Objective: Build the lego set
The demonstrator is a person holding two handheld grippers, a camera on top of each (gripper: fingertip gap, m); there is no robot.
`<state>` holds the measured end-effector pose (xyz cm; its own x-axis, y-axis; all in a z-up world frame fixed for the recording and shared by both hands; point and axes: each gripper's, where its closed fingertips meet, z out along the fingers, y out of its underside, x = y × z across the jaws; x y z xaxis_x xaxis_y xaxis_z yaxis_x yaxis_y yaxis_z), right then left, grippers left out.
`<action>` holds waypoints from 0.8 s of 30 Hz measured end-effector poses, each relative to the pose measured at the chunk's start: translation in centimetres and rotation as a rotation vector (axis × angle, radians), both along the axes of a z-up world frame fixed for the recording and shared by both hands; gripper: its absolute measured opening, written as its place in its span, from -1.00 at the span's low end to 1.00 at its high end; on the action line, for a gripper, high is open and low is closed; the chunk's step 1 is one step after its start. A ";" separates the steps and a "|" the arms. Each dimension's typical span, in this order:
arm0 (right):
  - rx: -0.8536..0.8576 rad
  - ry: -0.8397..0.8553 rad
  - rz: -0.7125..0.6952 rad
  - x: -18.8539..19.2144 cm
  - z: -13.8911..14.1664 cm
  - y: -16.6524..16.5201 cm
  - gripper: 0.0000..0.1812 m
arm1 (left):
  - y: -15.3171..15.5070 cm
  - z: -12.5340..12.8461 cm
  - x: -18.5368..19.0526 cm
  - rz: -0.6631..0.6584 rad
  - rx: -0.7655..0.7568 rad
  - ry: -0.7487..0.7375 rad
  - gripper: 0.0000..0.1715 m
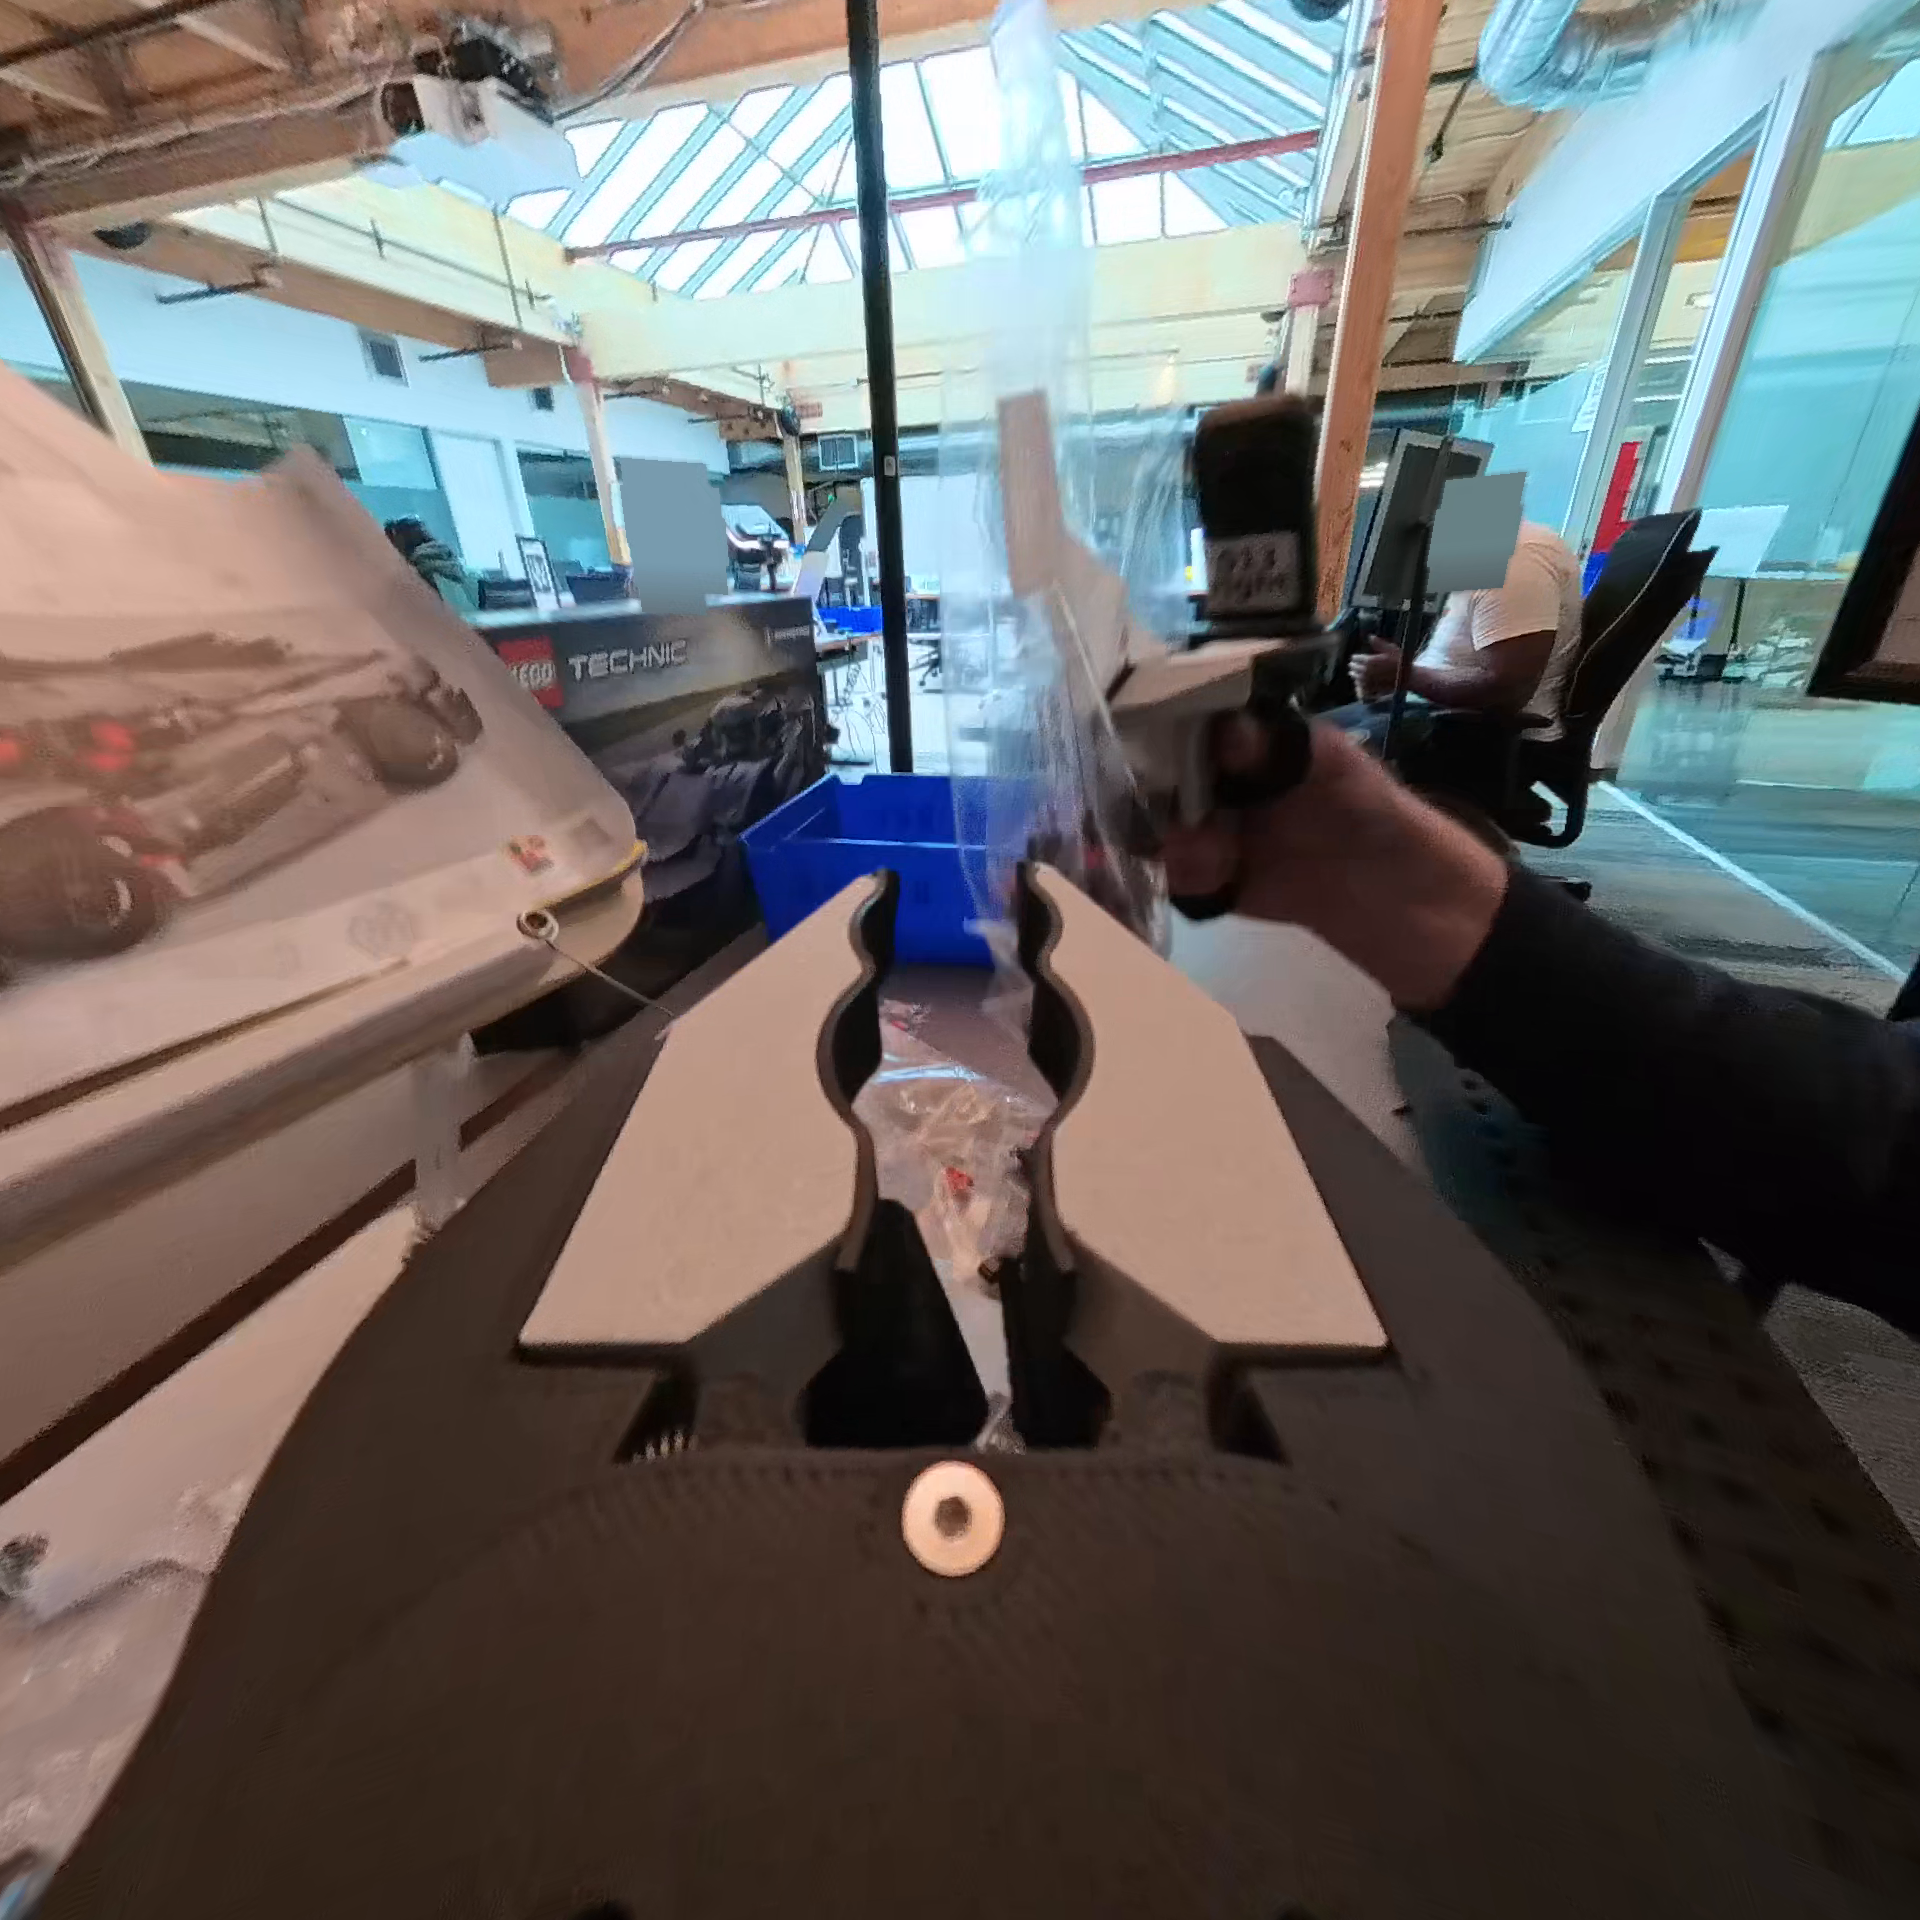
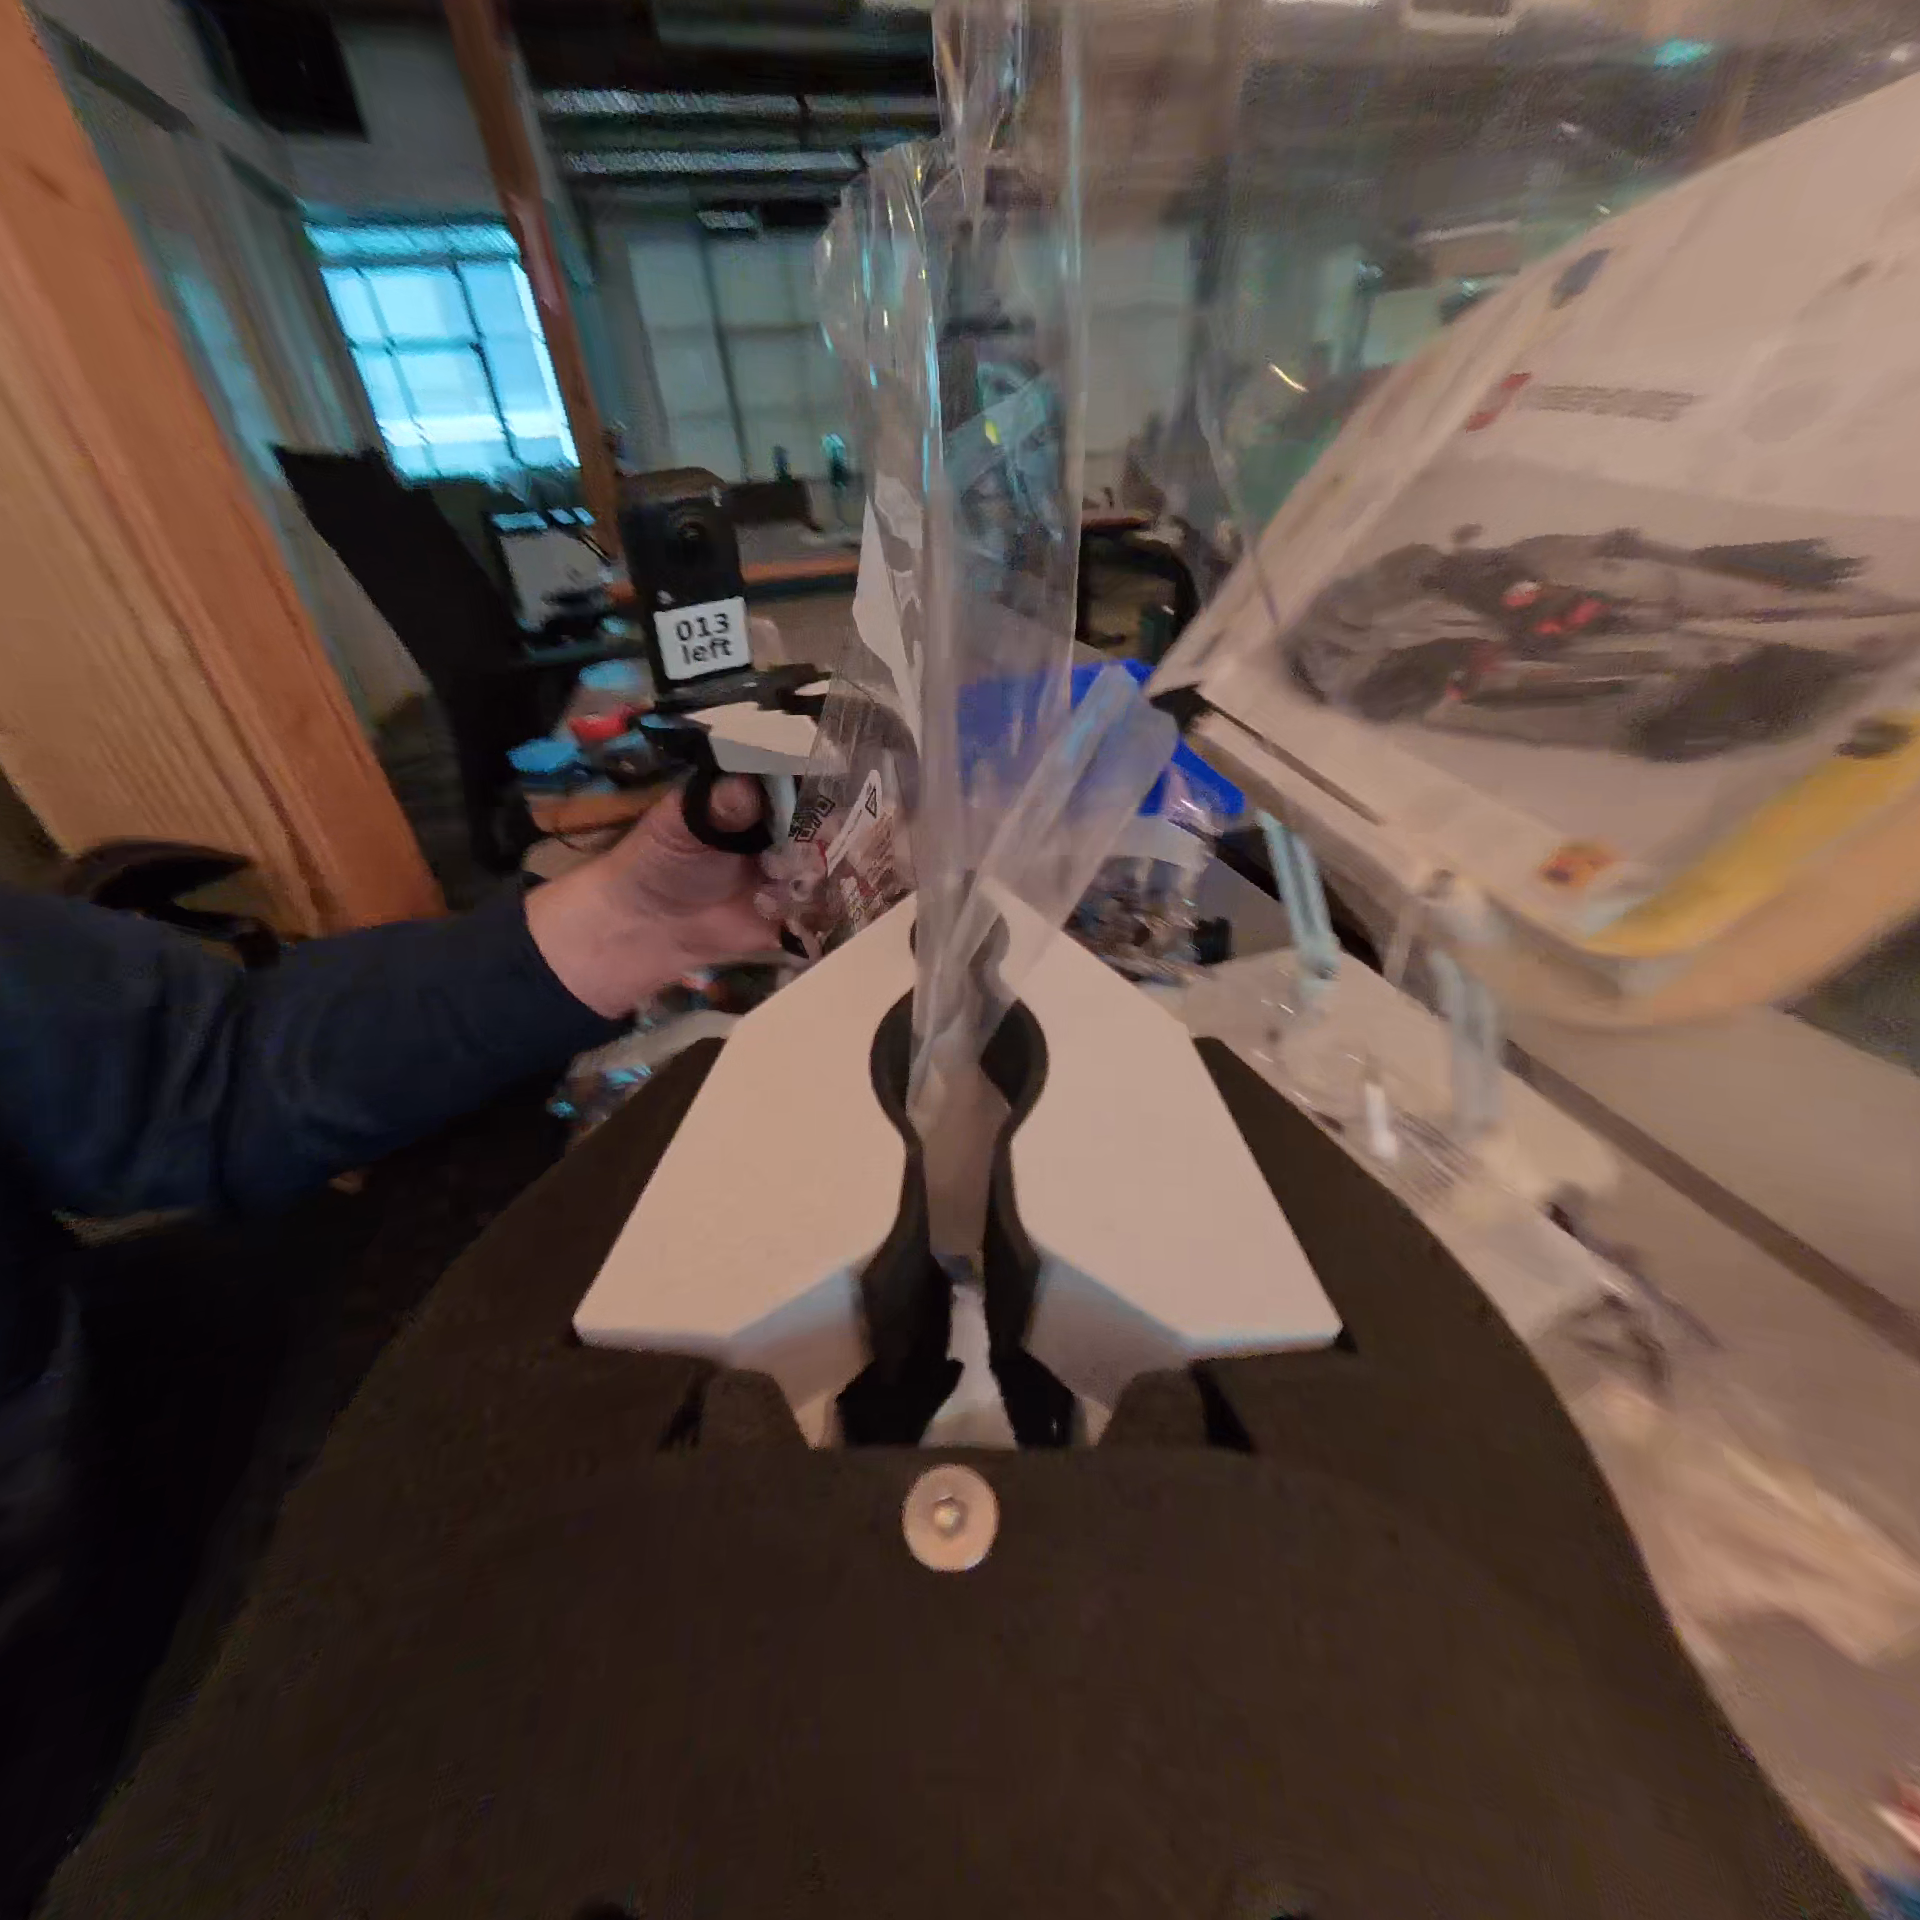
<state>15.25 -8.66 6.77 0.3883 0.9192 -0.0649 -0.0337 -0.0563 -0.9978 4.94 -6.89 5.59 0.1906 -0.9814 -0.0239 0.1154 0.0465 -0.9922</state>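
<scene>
A clear plastic parts bag (image 2: 966,582) hangs in the air above the bench (image 1: 1340,1081), its film pinched between the nearly closed fingers of the right tool (image 2: 961,997) and rising past them, with a printed, piece-filled part of it lying close against the left tool's fingers in the right wrist view. The left tool (image 1: 951,904) stands narrowly parted; a strip of the bag's film appears to touch its right fingertip, but whether it grips the film cannot be told. The step in hand looks like opening a bag of pieces, an early stage of the build, since no assembled model shows. Below lies another clear bag of small parts (image 1: 956,1153) on the bench, with a blue bin (image 1: 862,862) just beyond and the set's dark box (image 1: 675,686) behind it. The instruction booklet (image 1: 260,727), propped on a clear stand, sits to the left. The next move likely calls for the left tool to close on the film opposite the right and pull apart, keeping the opening over the bin so pieces do not scatter.
</scene>
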 end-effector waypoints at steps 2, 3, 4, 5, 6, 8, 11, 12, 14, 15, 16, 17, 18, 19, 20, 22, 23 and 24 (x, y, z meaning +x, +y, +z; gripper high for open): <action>0.003 -0.103 -0.082 3.2 0.3 0.3 -1.00 | 0.2 -1.3 0.6 -0.010 -0.044 0.018 -0.69; 0.010 -0.150 -0.131 5.1 0.7 0.6 -1.00 | 0.3 -1.9 0.9 -0.009 -0.053 0.032 -0.68; 0.013 -0.185 -0.182 7.1 1.4 0.9 -1.00 | 0.4 -2.4 1.1 -0.001 -0.056 0.053 -0.68; 0.013 -0.221 -0.225 9.3 2.1 1.1 -1.00 | 0.6 -2.9 1.3 0.008 -0.051 0.074 -0.69; 0.012 -0.262 -0.271 11.6 2.8 1.4 -1.00 | 0.7 -3.3 1.6 0.016 -0.046 0.099 -0.70; -0.006 -0.361 -0.364 16.5 3.9 2.2 -1.00 | 0.9 -4.3 2.1 0.030 -0.054 0.153 -0.70; -0.079 -0.525 -0.456 23.4 4.1 3.3 -1.00 | 1.0 -5.1 2.3 0.041 -0.058 0.195 -0.69; -0.097 -0.589 -0.468 25.3 3.7 3.5 -1.00 | 1.0 -5.0 2.4 0.040 -0.057 0.190 -0.70; -0.180 -0.680 -0.441 28.4 2.3 3.7 -1.00 | 1.1 -4.9 2.4 0.045 -0.061 0.180 -0.70; -0.224 -0.715 -0.418 29.7 1.3 3.7 -1.00 | 1.2 -5.0 2.4 0.044 -0.065 0.180 -0.70; -0.259 -0.750 -0.383 30.9 0.1 3.7 -1.00 | 1.1 -5.1 2.6 0.039 -0.068 0.183 -0.70; -0.312 -0.770 -0.363 32.1 -1.2 3.9 -1.00 | 1.2 -5.4 2.7 0.038 -0.070 0.191 -0.70; -0.393 -0.786 -0.348 33.2 -2.6 3.9 -1.00 | 1.2 -5.7 2.8 0.037 -0.072 0.201 -0.70; -0.460 -0.806 -0.298 33.8 -4.2 3.6 -1.00 | 1.2 -5.9 3.0 0.033 -0.074 0.211 -0.70; -0.494 -0.838 -0.258 34.2 -5.7 3.4 -1.00 | 1.2 -6.1 3.1 0.033 -0.075 0.218 -0.70; -0.546 -0.874 -0.237 35.0 -8.0 4.0 -1.00 | 1.3 -6.2 3.3 0.036 -0.072 0.221 -0.70; -0.579 -0.873 -0.218 35.1 -9.2 4.3 -1.00 | 1.3 -6.2 3.3 0.034 -0.073 0.222 -0.70; -0.612 -0.876 -0.212 35.4 -10.4 4.8 -1.00 | 1.3 -6.3 3.4 0.032 -0.073 0.224 -0.70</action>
